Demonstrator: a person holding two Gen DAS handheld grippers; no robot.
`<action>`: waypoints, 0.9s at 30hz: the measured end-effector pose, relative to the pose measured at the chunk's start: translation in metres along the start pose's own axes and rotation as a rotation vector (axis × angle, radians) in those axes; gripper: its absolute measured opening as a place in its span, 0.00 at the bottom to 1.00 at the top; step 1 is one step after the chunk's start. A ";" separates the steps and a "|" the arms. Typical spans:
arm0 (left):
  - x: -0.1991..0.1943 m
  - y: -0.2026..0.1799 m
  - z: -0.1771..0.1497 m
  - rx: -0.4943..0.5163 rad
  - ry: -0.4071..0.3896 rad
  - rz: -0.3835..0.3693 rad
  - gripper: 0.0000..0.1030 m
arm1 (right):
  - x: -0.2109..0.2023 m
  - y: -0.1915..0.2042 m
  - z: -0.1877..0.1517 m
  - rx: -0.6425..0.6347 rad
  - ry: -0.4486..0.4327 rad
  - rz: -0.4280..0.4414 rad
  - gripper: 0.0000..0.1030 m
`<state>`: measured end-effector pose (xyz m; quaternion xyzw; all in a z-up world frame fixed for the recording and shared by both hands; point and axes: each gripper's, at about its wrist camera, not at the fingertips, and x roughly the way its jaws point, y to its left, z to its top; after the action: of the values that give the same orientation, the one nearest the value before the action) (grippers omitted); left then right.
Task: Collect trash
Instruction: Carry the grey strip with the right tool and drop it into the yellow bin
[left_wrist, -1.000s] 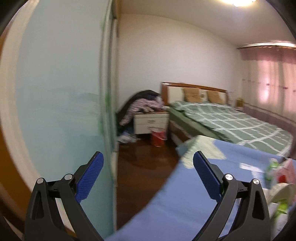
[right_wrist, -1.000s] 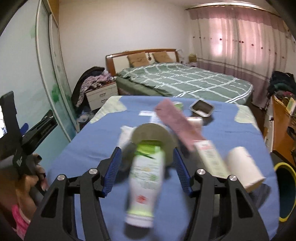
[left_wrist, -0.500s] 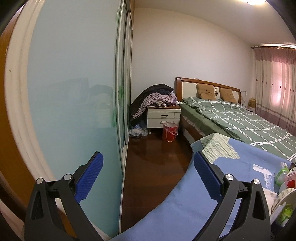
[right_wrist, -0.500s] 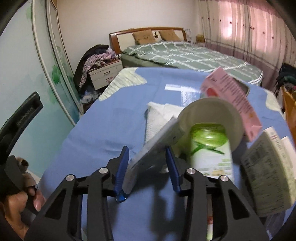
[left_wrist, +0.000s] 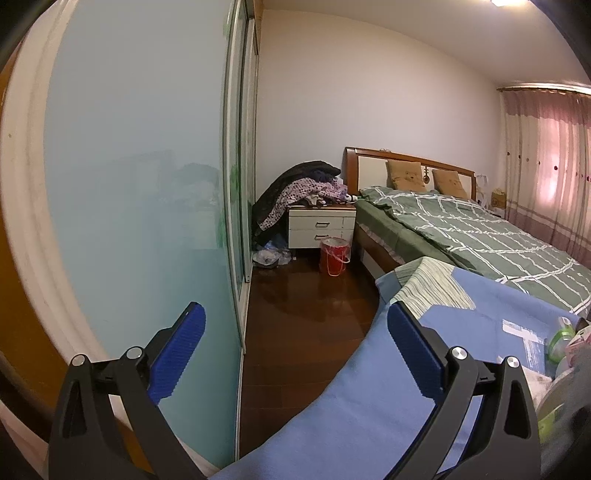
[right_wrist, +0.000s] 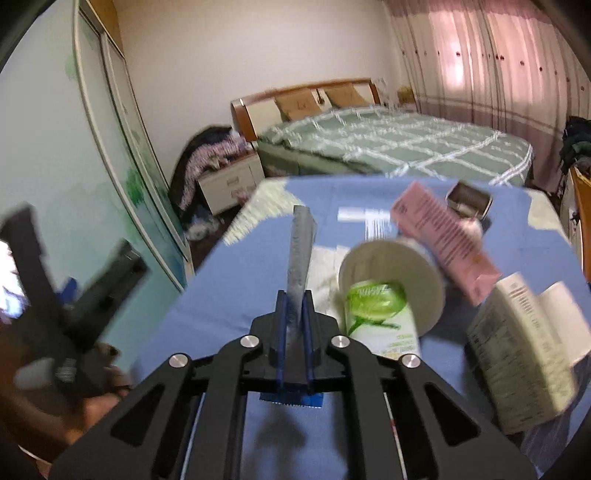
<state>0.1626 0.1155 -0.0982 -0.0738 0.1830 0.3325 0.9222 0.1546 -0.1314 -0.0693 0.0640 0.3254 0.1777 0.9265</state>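
Wrapper pinched flat between right gripper fingers; left gripper wide open, empty. Next: carry it to a bin.

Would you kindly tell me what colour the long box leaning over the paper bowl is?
The long box is pink with dark print, best seen in the right wrist view, above the paper bowl.

We count two grippers, two pillows, one bed, one nightstand and one red bucket.

Blue tablecloth left clear, cartons crowd right
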 end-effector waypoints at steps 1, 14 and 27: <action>-0.004 0.002 0.000 0.003 0.000 -0.002 0.95 | -0.013 -0.002 0.003 -0.001 -0.030 0.004 0.08; -0.015 -0.020 -0.004 0.066 0.001 -0.099 0.95 | -0.147 -0.183 -0.003 0.221 -0.299 -0.497 0.08; -0.086 -0.093 -0.017 0.189 0.069 -0.362 0.95 | -0.179 -0.365 -0.074 0.543 -0.155 -0.862 0.08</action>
<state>0.1559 -0.0112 -0.0794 -0.0299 0.2289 0.1401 0.9629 0.0833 -0.5364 -0.1084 0.1753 0.2870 -0.3162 0.8871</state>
